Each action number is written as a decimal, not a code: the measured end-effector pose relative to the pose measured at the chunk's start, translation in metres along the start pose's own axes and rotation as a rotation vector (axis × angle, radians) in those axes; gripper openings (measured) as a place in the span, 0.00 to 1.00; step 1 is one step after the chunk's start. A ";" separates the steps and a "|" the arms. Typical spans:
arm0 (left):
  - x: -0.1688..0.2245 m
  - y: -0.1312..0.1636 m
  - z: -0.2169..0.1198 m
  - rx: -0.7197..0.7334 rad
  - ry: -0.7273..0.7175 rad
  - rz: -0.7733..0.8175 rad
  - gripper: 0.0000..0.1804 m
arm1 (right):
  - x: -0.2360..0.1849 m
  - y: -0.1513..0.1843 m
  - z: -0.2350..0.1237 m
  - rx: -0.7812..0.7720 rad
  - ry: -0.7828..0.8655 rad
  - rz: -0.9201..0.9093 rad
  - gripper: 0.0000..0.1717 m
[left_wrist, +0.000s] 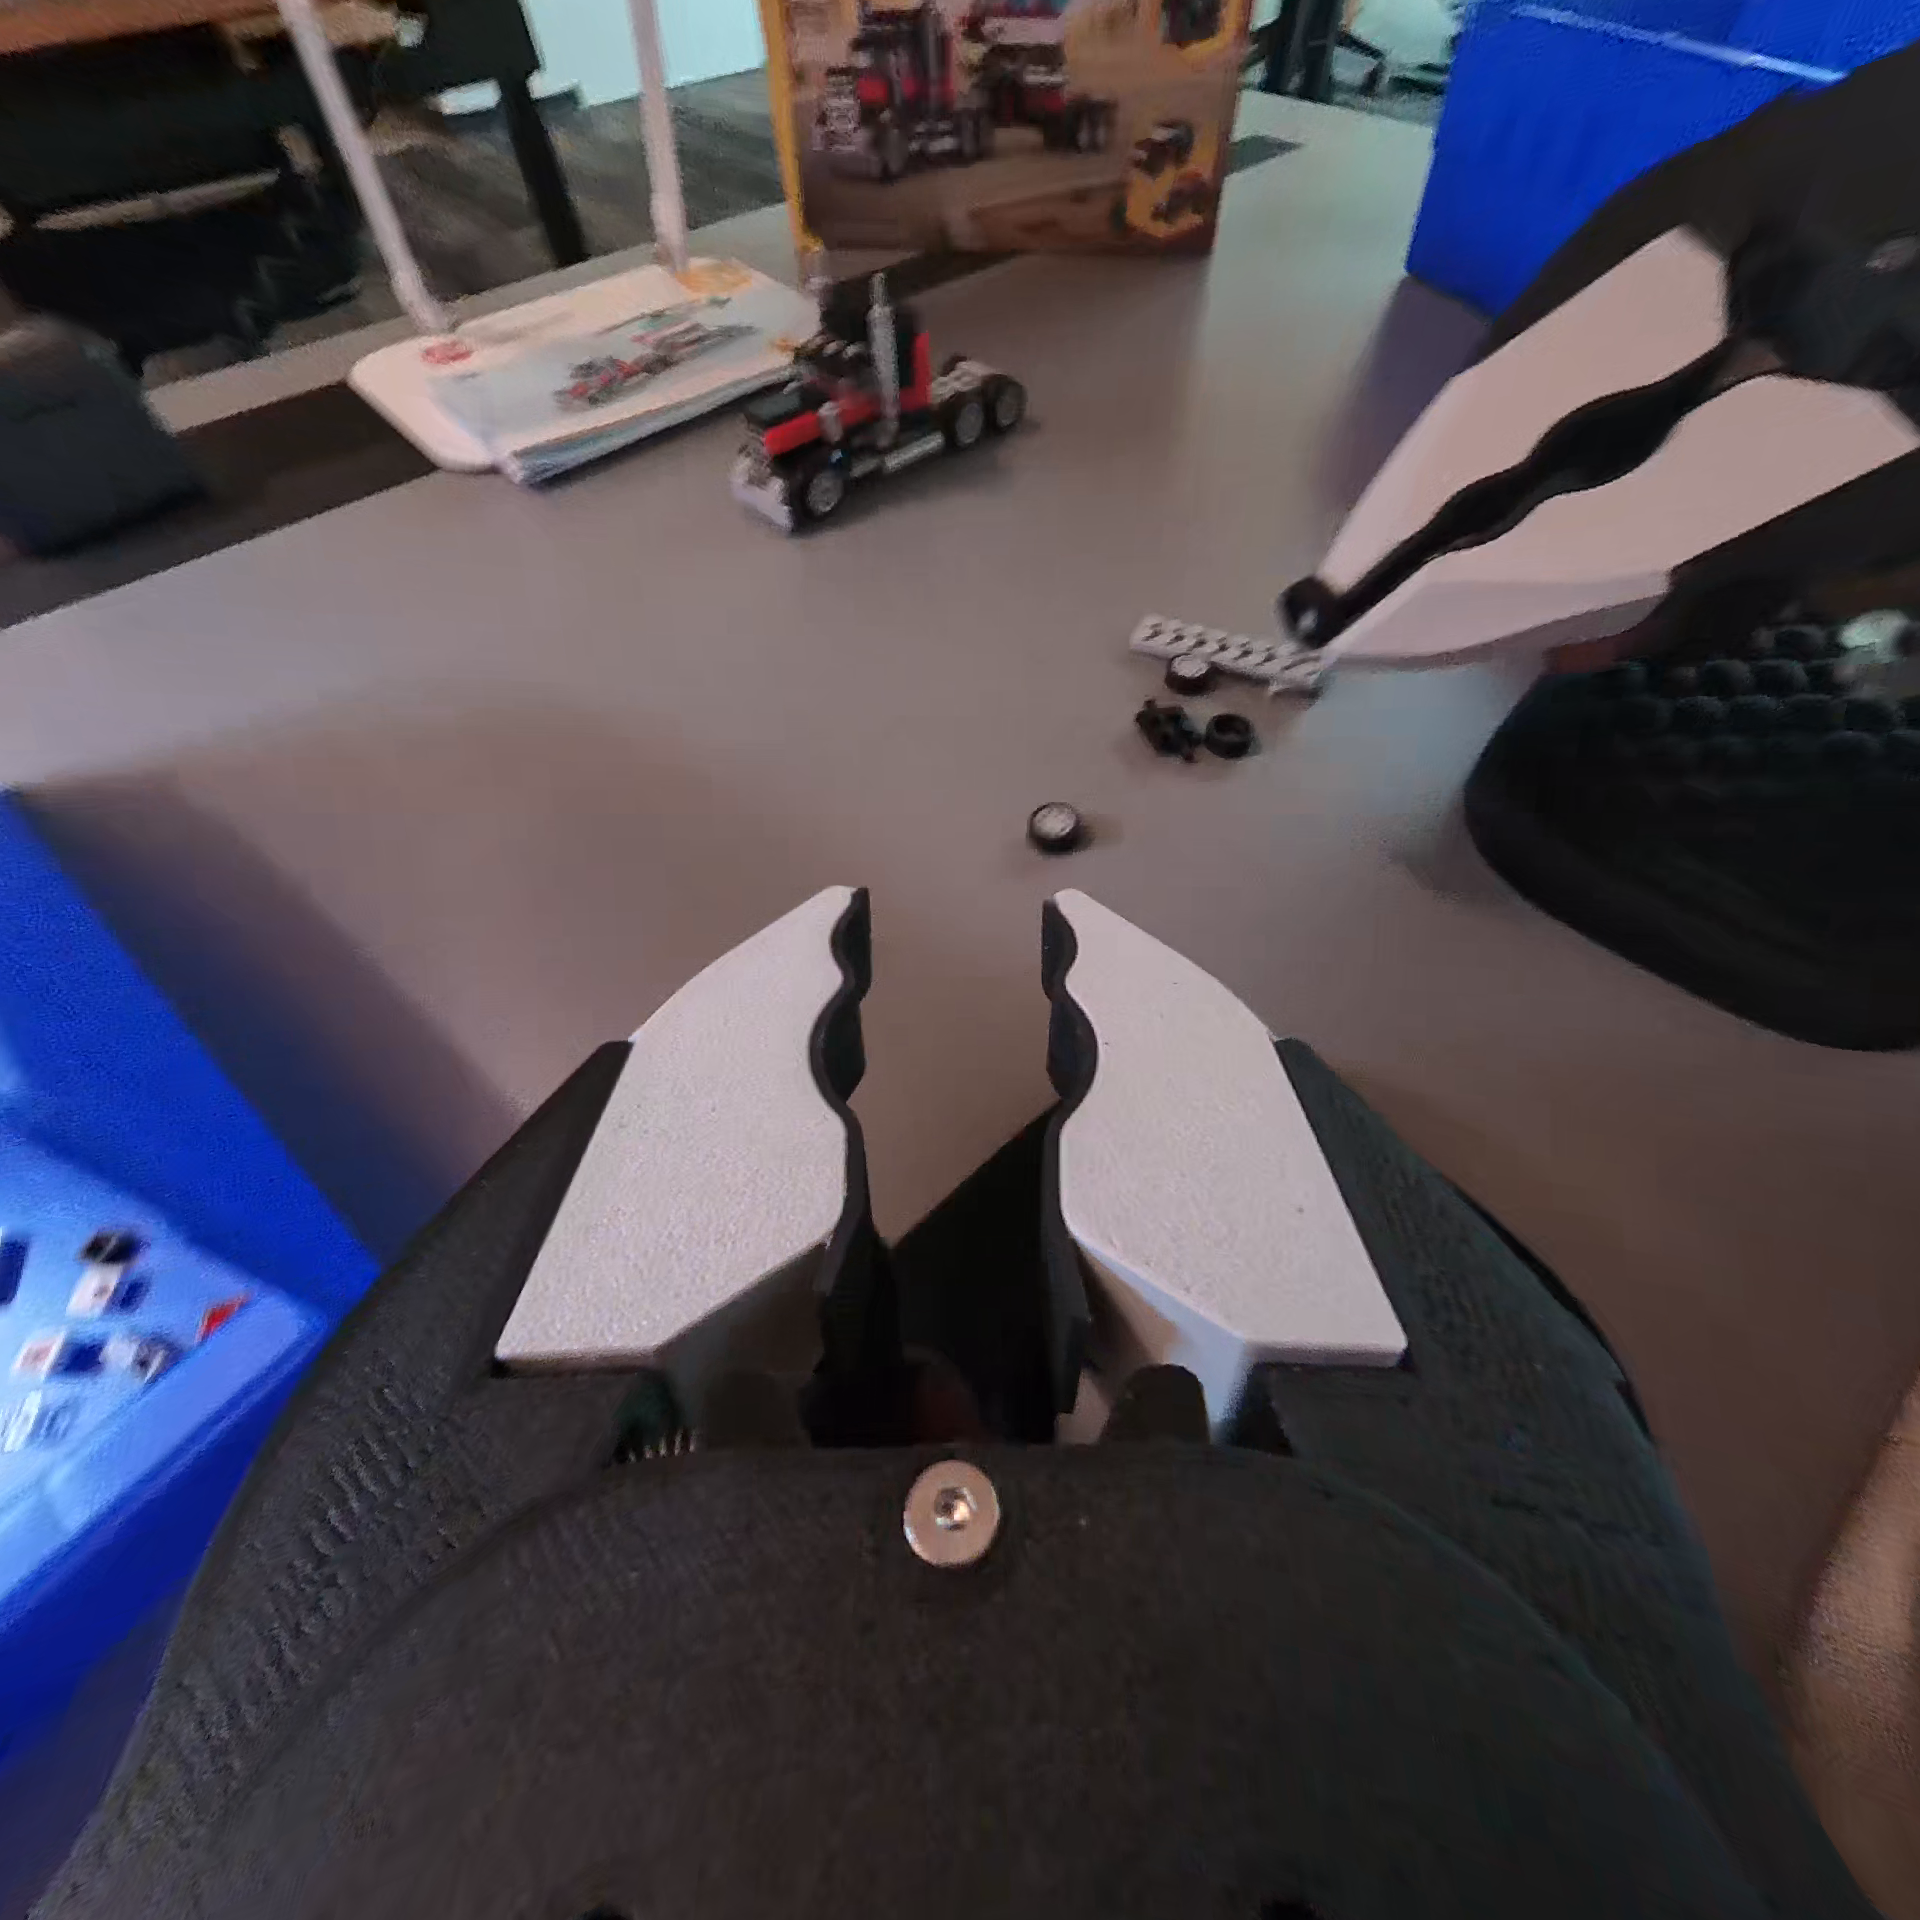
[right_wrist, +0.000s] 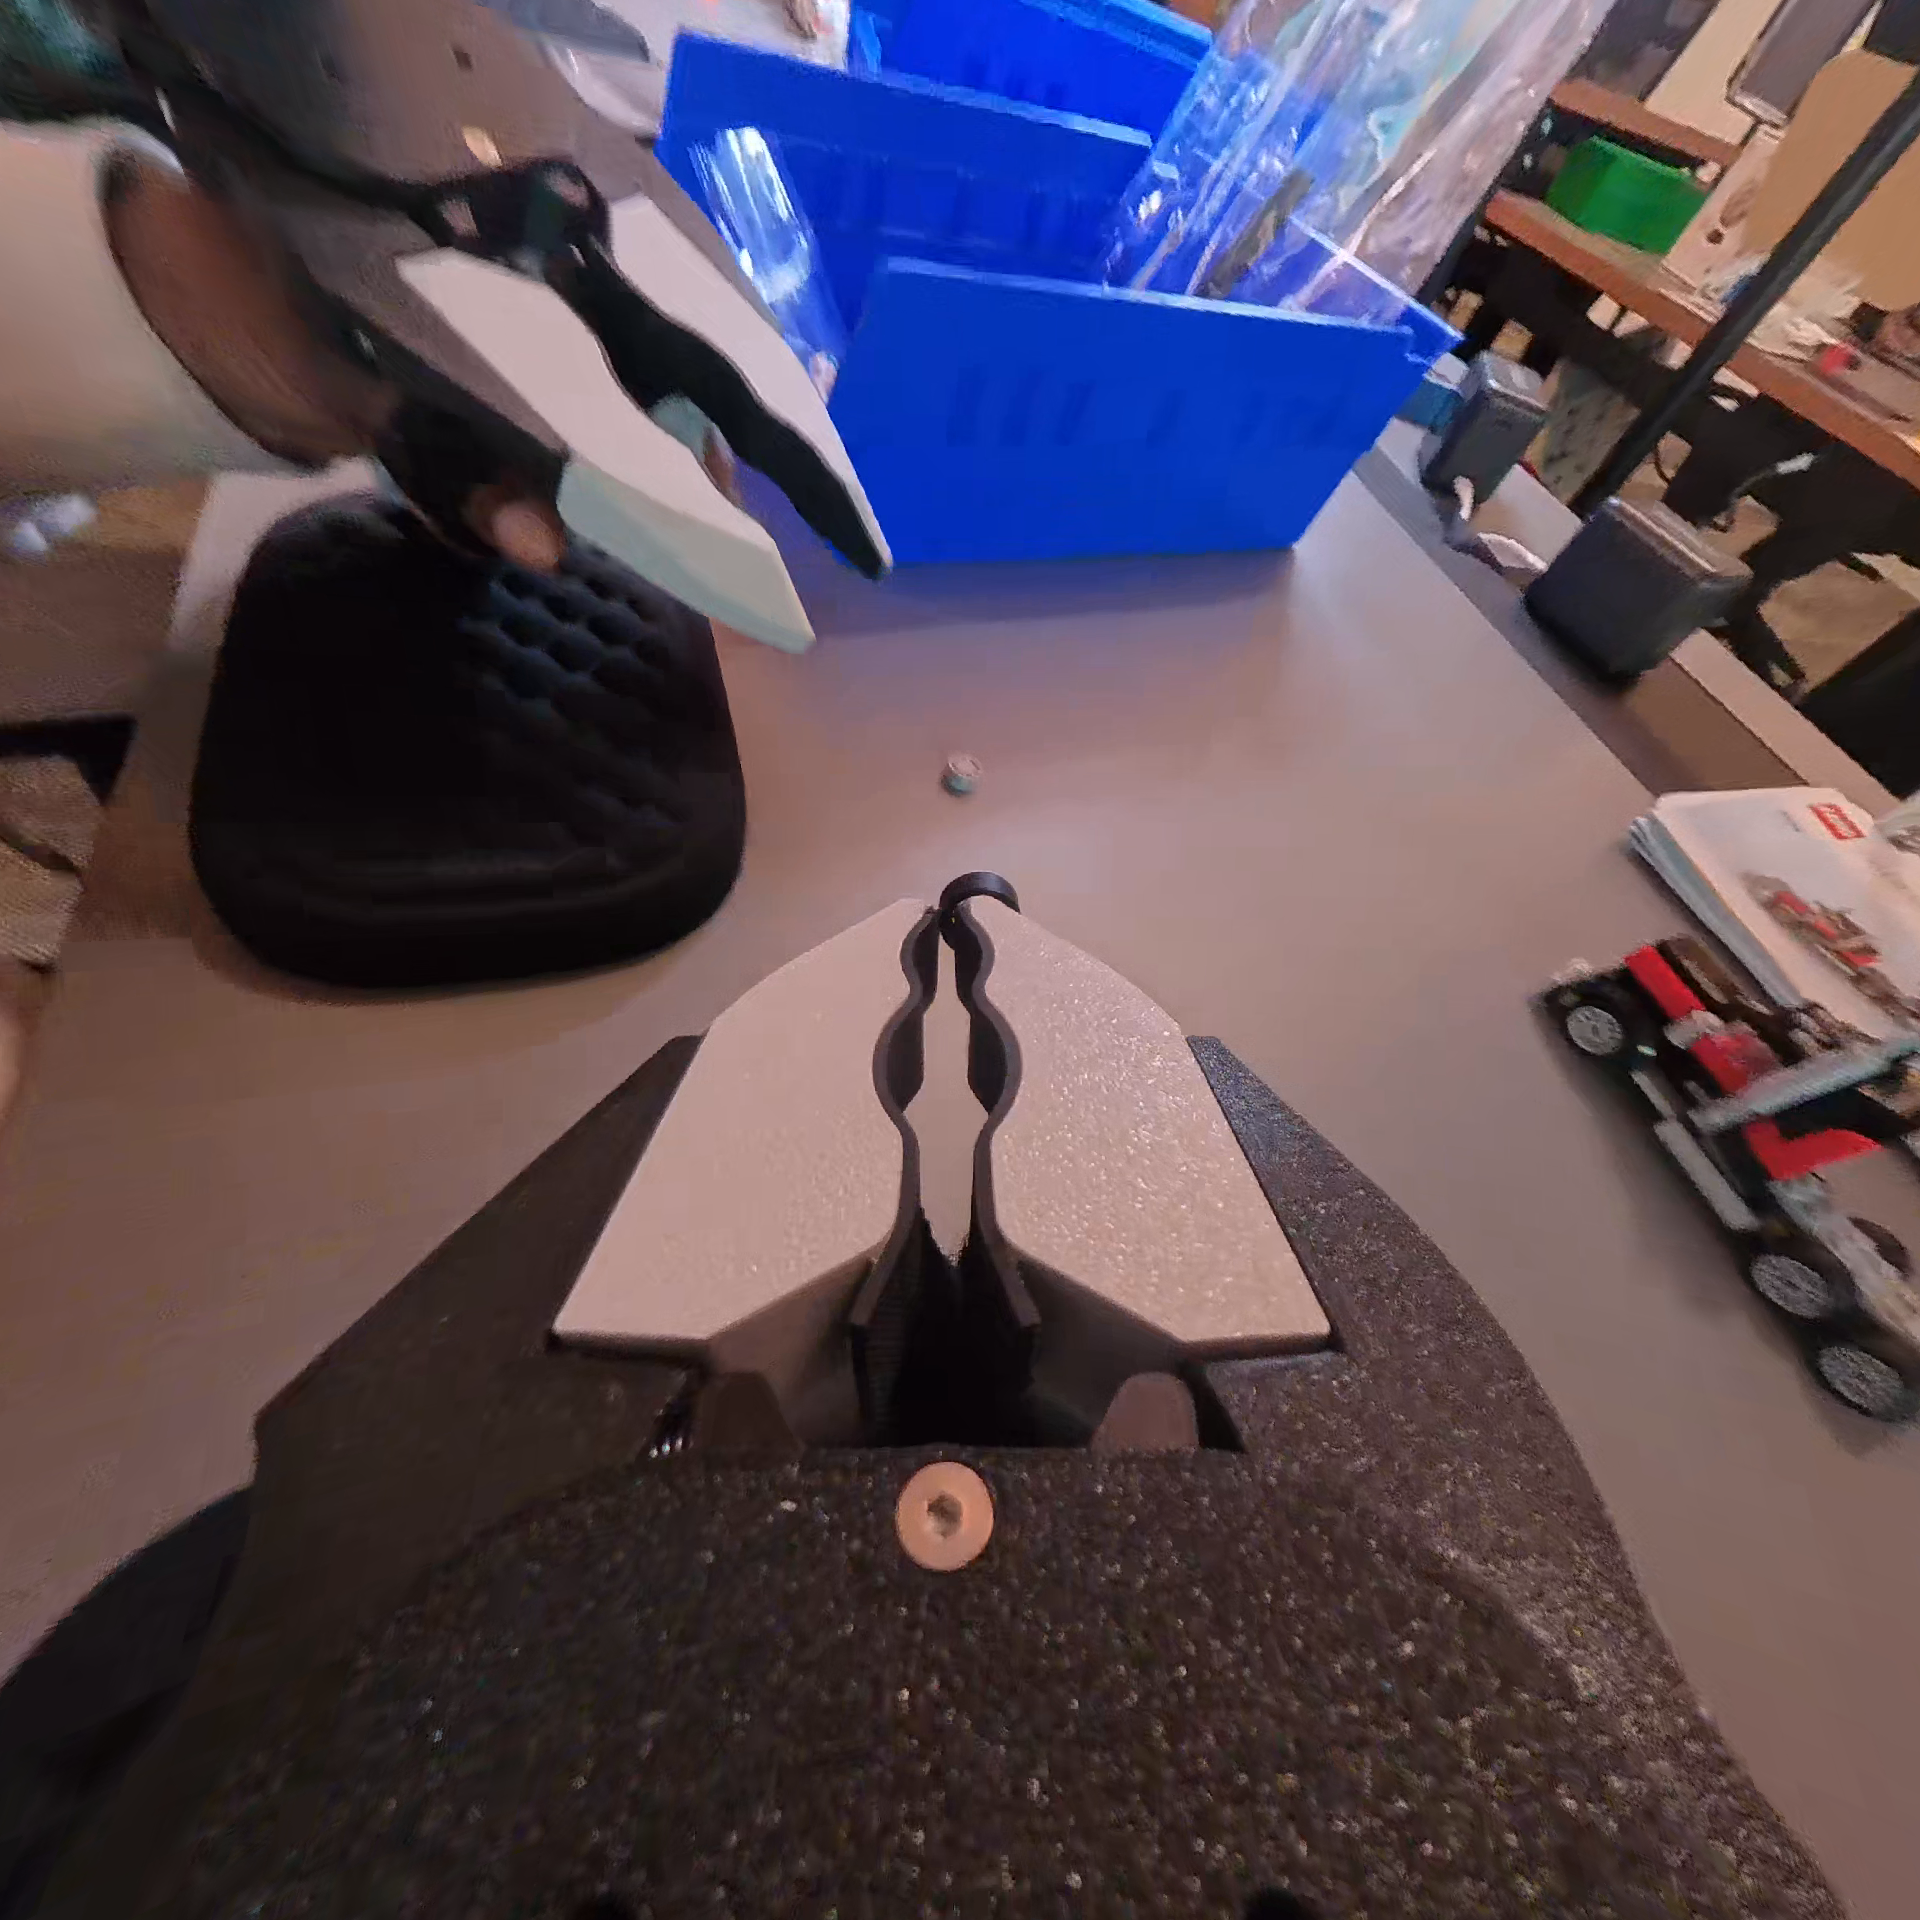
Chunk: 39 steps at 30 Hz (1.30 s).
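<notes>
While hovering low over the grey table (left_wrist: 520, 675): left gripper (left_wrist: 956, 914) with fingers spread apart and nothing between them, only bare tabletop in the gap, and a small loose wheel (left_wrist: 1058, 828) lying just ahead of the tips, untouched. Off to the right, right gripper (right_wrist: 956, 920) with fingers clenched on a small black rubber ring (right_wrist: 977, 896), pinched at the very tips so that most of the loop pokes out in front. Seen from the left wrist, those tips low beside a light grey studded plate (left_wrist: 1226, 655), with another wheel against the plate and a few black pieces (left_wrist: 1195, 732) scattered just in front of it. Farther back, a red-and-black toy truck (left_wrist: 883, 426) standing on its wheels, next to an instruction booklet (left_wrist: 613, 364) and a printed cardboard box (left_wrist: 1008, 125). At the edges, blue bins (right_wrist: 1122, 416) and a black quilted cushion (right_wrist: 457, 748), both well apart from the small parts.
</notes>
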<state>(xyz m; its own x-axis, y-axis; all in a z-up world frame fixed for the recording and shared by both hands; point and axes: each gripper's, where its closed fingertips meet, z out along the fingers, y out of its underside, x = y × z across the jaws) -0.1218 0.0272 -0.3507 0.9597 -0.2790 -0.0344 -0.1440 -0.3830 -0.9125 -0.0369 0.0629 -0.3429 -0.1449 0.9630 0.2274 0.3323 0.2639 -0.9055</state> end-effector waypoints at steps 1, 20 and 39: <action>0.005 -0.006 0.003 0.024 0.022 0.023 0.16 | -0.003 -0.004 0.004 0.039 -0.028 0.029 0.01; -0.272 -0.198 -0.063 0.067 -0.377 0.592 0.28 | 0.047 -0.117 0.040 0.208 -0.314 0.158 0.01; -0.346 -0.174 -0.063 -0.287 -0.610 0.951 0.00 | 0.062 -0.120 -0.007 0.315 -0.221 0.229 0.01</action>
<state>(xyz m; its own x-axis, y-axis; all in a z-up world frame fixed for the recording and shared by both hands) -0.4444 0.1350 -0.1549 0.3806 -0.1205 -0.9169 -0.8425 -0.4539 -0.2900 -0.0796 0.0910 -0.2176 -0.3078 0.9505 -0.0426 0.0837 -0.0176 -0.9963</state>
